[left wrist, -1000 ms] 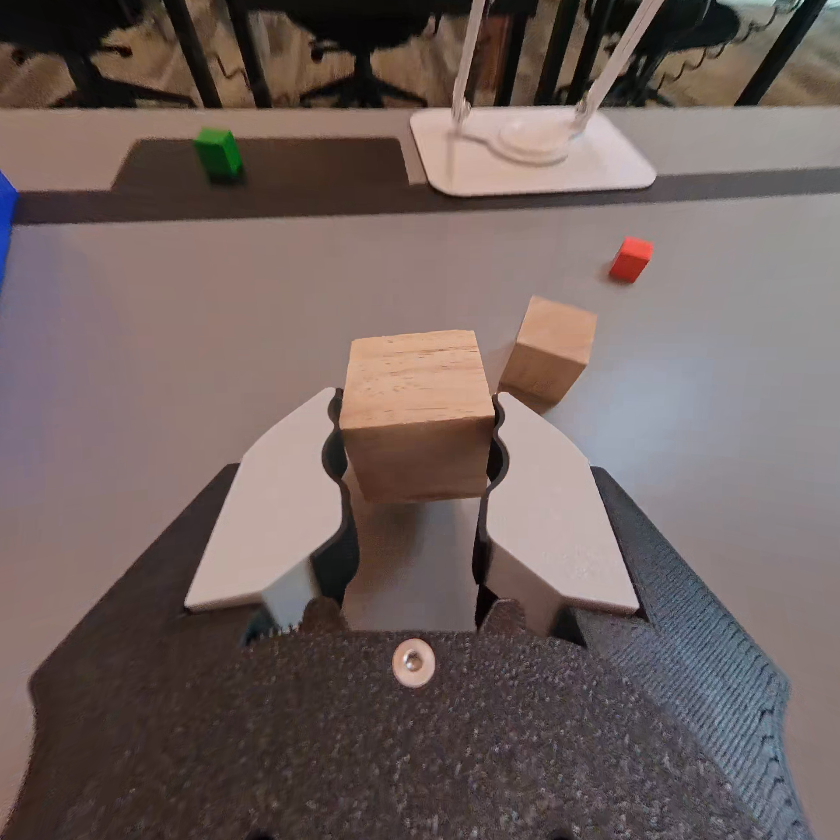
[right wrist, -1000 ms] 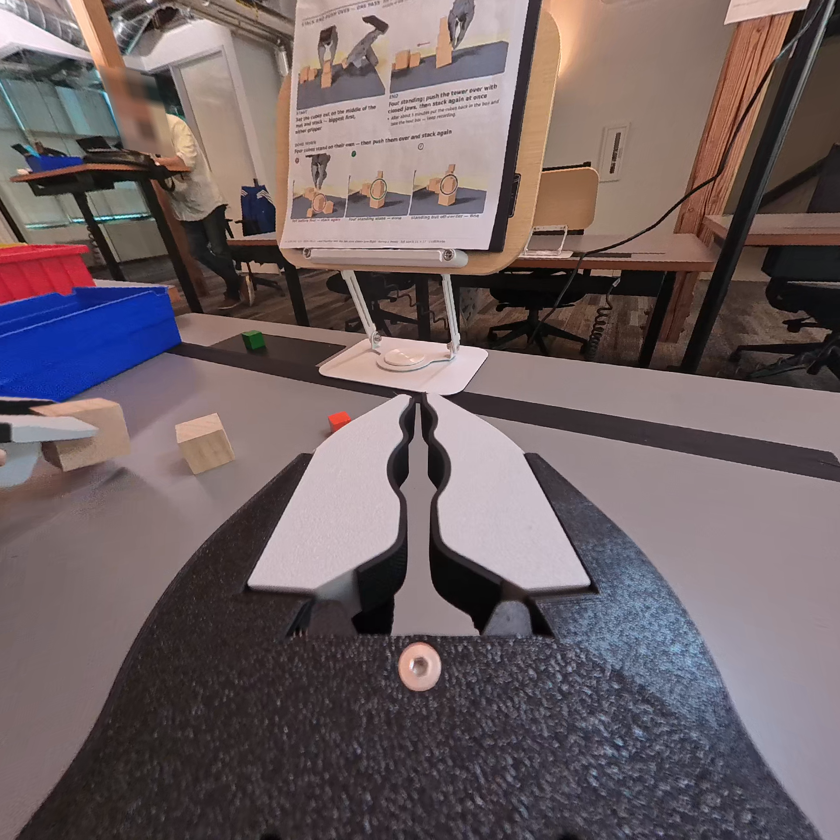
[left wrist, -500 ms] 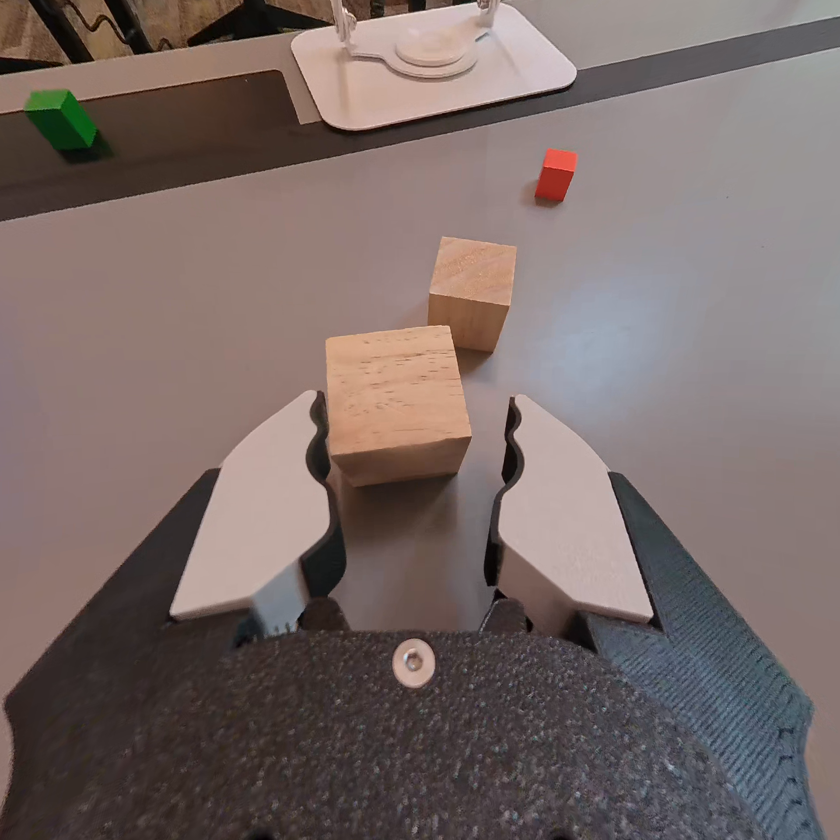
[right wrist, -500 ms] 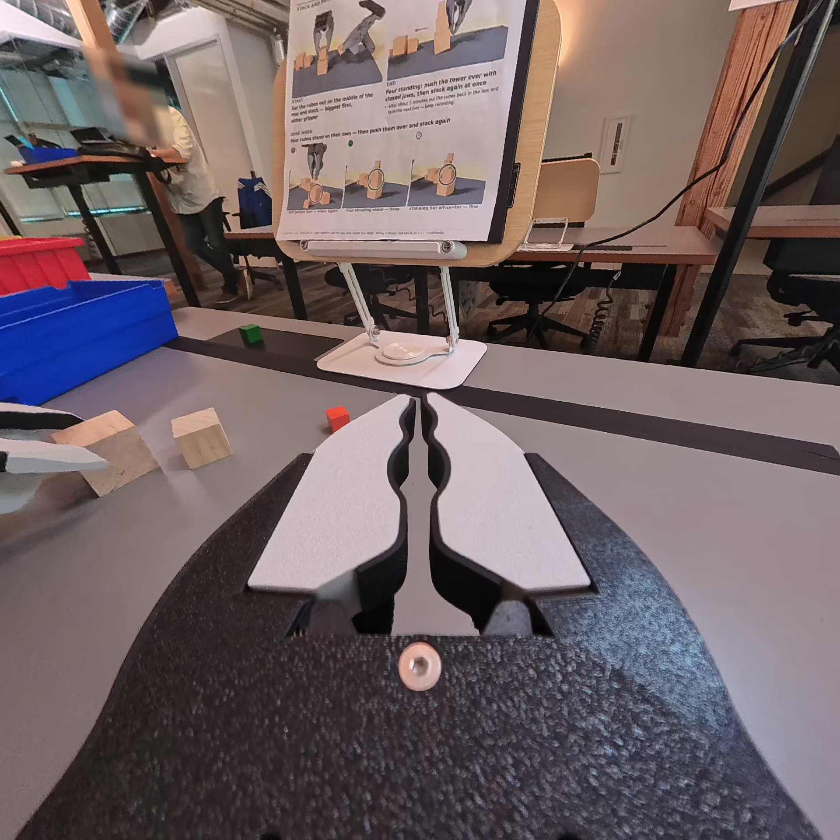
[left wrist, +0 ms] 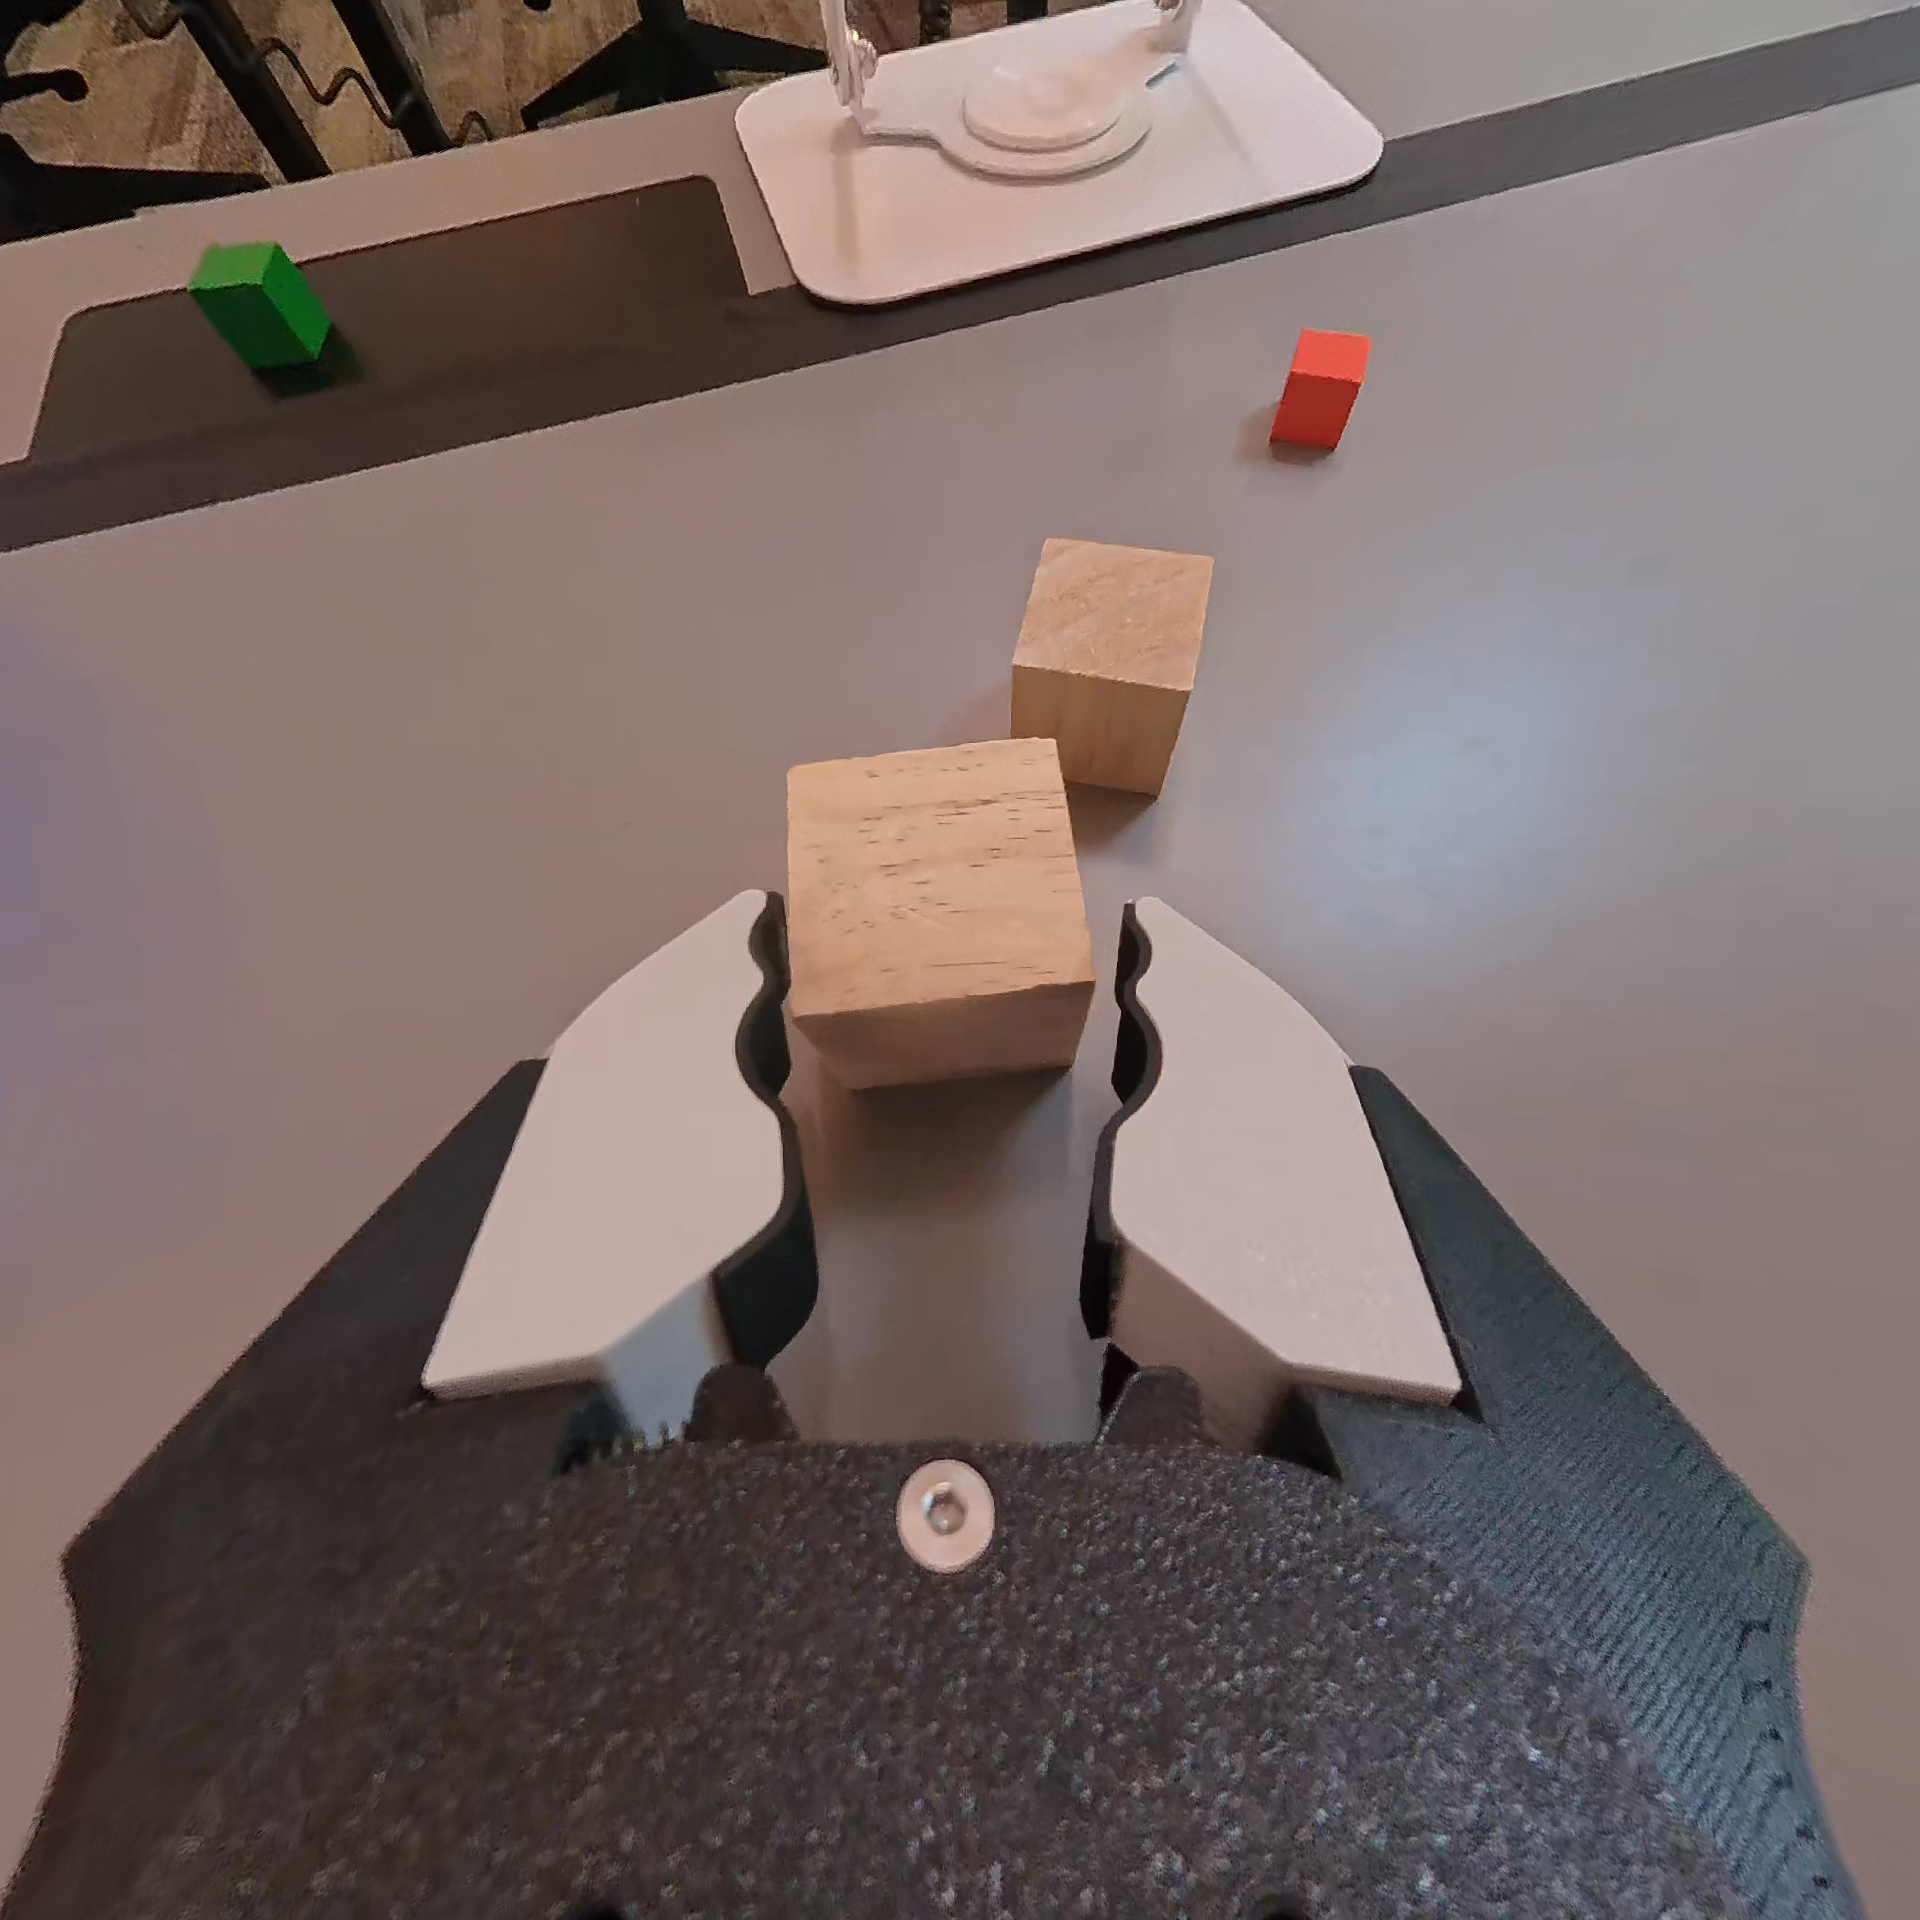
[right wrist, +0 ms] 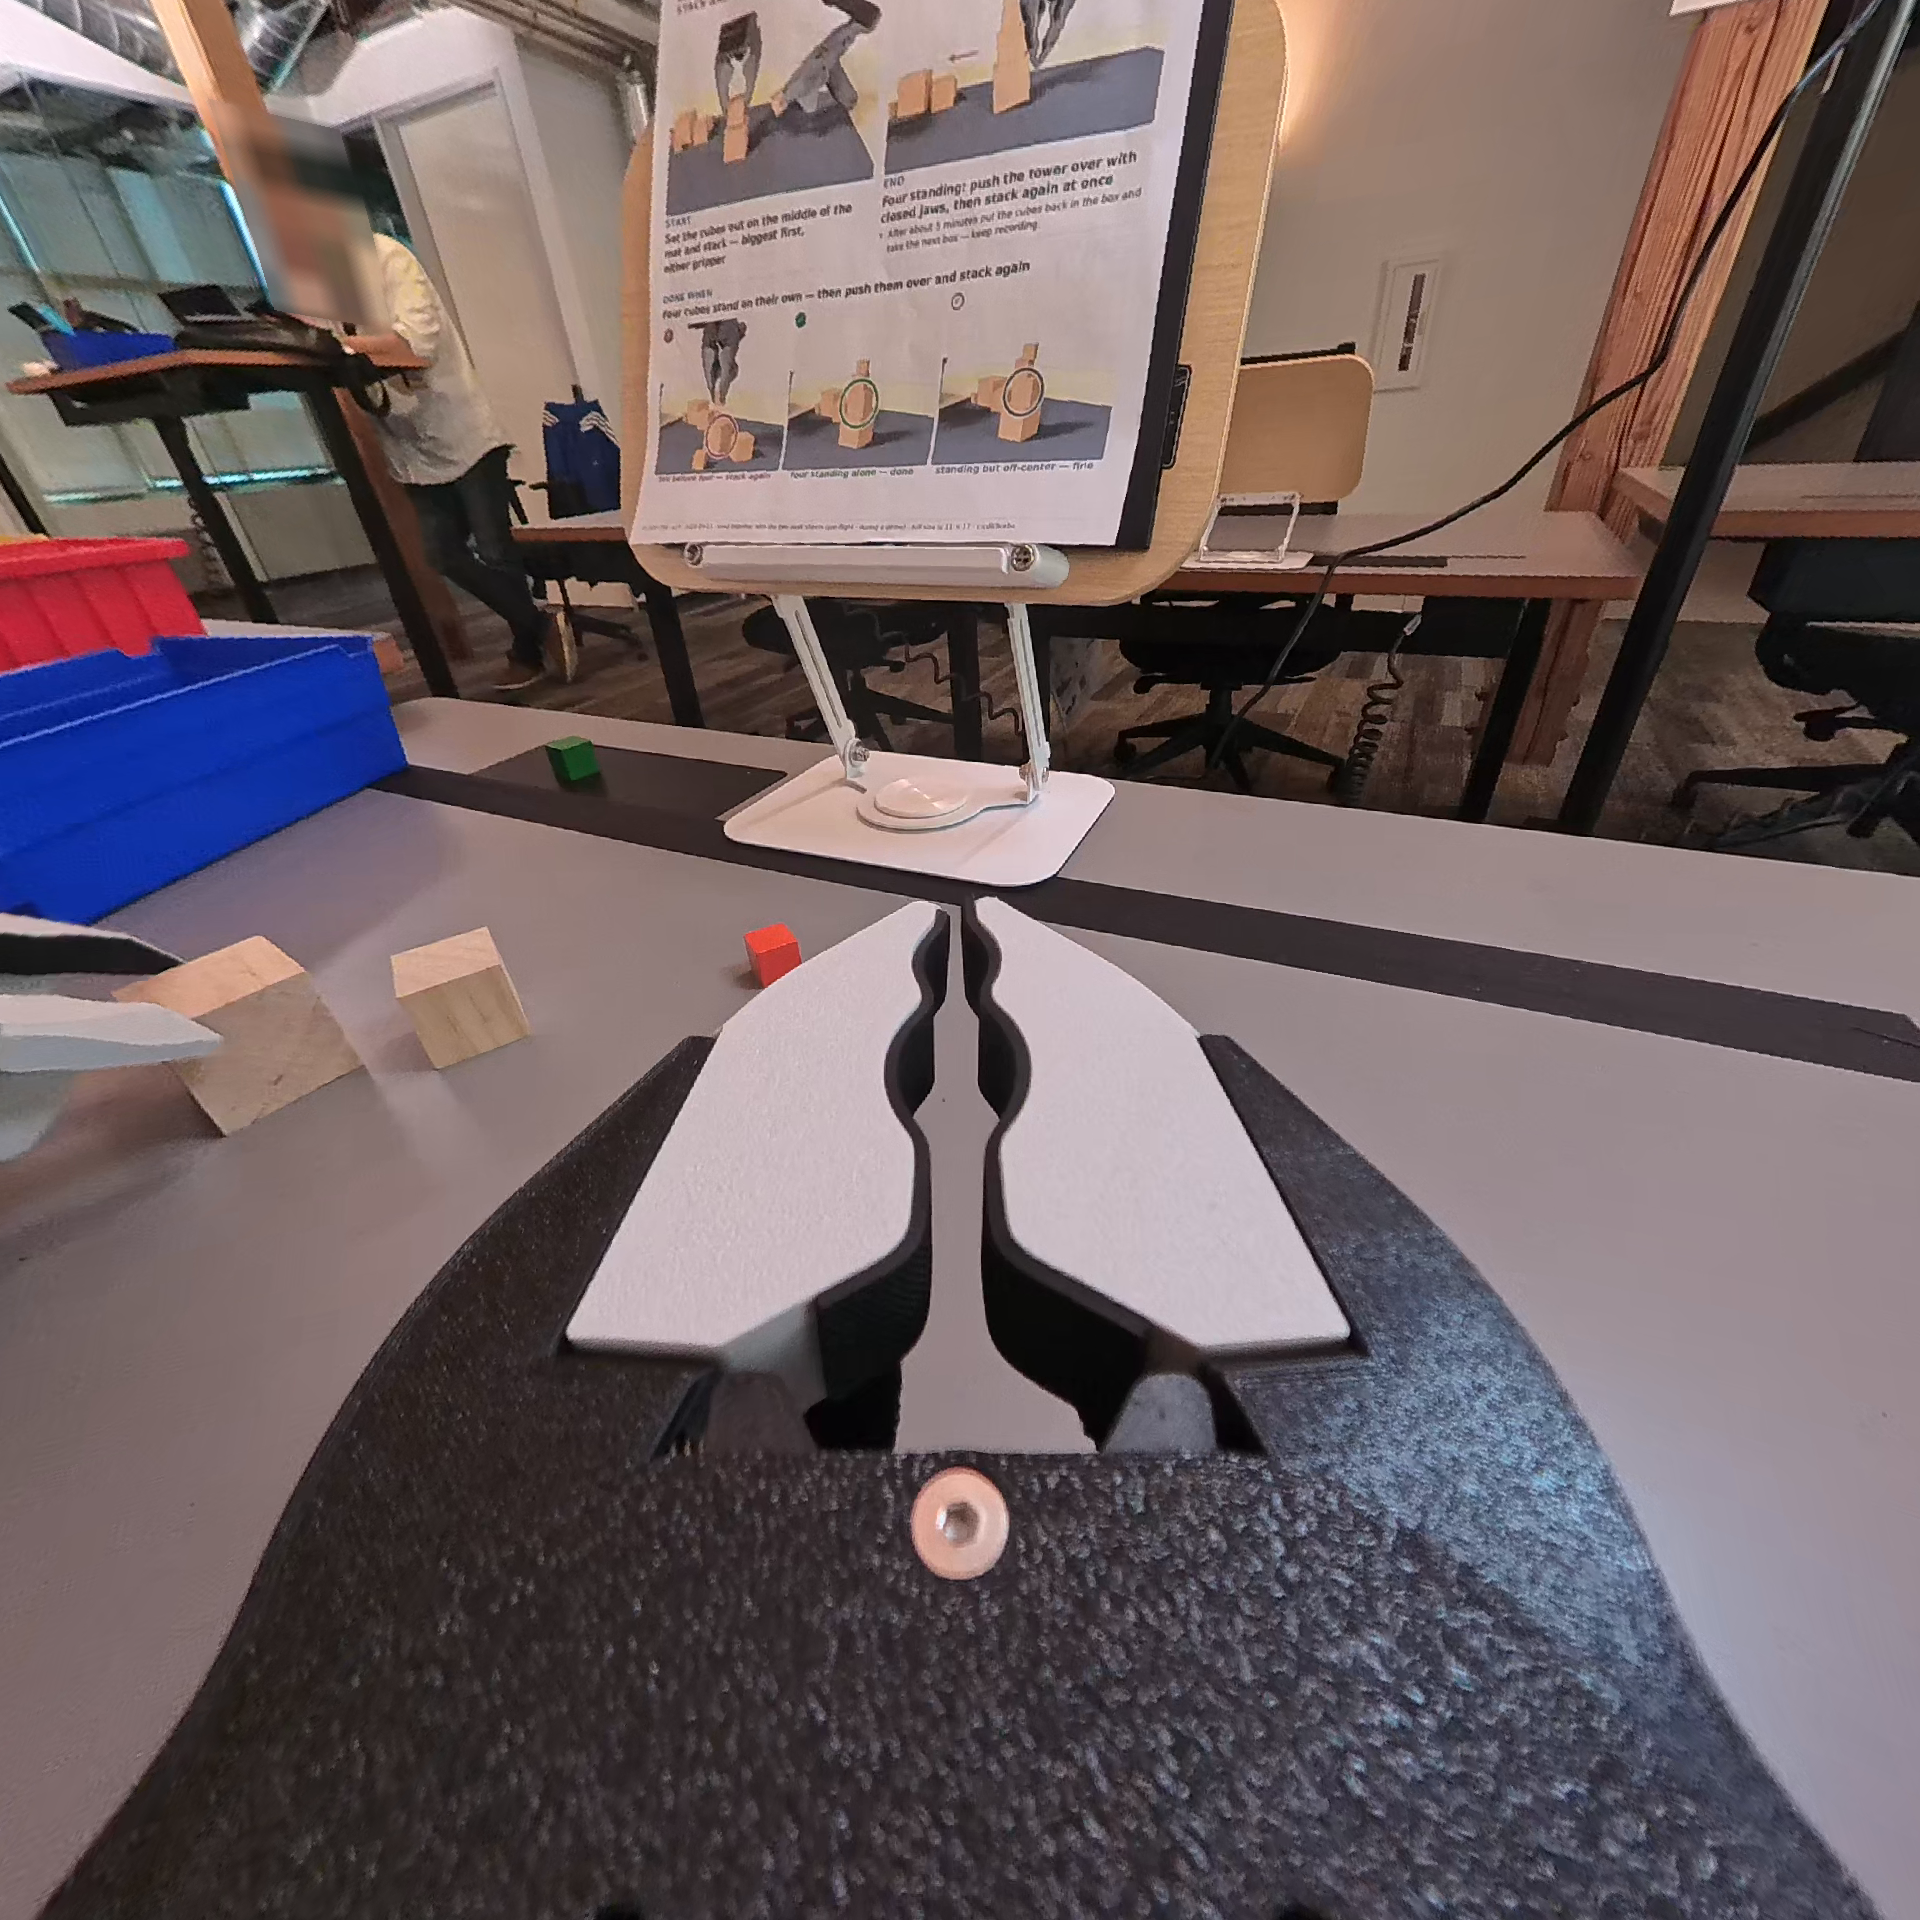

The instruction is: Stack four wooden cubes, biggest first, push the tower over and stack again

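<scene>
On the grey worktop [left wrist: 416, 790], the large wooden cube [left wrist: 935, 914] is sitting between the parted jaws of the left gripper [left wrist: 940, 925]; the right pad is standing clear of it, so nothing is being gripped. Just beyond the large wooden cube a smaller wooden cube [left wrist: 1112, 665] is resting, a red block [left wrist: 1320, 387] farther off, a green block [left wrist: 260, 303] far left. The right gripper [right wrist: 956, 914] is hovering well right of the large wooden cube, jaws nearly closed on nothing.
</scene>
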The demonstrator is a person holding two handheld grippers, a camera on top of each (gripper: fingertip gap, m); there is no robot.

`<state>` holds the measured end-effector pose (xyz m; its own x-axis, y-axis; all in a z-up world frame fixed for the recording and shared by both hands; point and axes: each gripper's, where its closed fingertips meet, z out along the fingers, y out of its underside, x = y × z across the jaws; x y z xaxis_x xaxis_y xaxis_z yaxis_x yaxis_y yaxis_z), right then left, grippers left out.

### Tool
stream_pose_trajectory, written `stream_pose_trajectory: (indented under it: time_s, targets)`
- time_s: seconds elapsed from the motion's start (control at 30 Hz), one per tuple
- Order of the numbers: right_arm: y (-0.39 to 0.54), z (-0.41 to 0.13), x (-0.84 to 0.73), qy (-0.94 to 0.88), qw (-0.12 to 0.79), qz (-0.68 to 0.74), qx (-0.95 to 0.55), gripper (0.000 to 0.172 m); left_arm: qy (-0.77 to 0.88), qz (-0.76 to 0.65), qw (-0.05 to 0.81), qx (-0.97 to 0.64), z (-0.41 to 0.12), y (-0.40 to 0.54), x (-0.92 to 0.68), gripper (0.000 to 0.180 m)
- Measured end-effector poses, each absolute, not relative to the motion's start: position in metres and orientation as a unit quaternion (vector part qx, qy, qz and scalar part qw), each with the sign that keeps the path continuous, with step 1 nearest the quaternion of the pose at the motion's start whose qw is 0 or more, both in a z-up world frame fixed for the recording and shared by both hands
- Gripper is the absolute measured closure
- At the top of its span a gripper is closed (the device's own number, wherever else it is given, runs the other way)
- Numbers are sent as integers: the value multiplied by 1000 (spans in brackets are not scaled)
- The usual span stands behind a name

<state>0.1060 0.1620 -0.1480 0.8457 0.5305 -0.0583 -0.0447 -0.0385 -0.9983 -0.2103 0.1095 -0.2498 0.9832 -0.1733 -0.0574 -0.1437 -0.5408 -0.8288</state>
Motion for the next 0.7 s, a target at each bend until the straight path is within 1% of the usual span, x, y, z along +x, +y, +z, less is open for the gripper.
stream_pose_trajectory:
  time_s: [0.1, 0.2, 0.27, 0.33, 0.4, 0.57, 0.63, 0.7]
  targets:
    - [162, -148, 107, -177, 671, 213, -688, 169, 100, -12, 484, -869, -239, 109, -209, 115]
    - [163, -149, 106, -176, 670, 215, -689, 169, 129, 3, 512, -849, -212, 112, -211, 120]
    - [163, -150, 105, -178, 667, 216, -690, 169, 153, -3, 512, -845, -198, 118, -208, 121]
    - [162, -150, 103, -181, 667, 216, -690, 169, 196, -12, 477, -857, -199, 125, -201, 117]
    - [161, -150, 102, -183, 666, 216, -690, 169, 254, -12, 413, -875, -211, 132, -193, 112]
    - [161, -149, 104, -182, 666, 217, -690, 169, 331, -36, 284, -899, -234, 149, -172, 108]
    - [161, -148, 104, -181, 666, 218, -690, 169, 341, -37, 252, -905, -241, 156, -165, 107]
    - [161, -148, 105, -180, 666, 219, -690, 169, 343, -28, 241, -908, -244, 164, -156, 108]
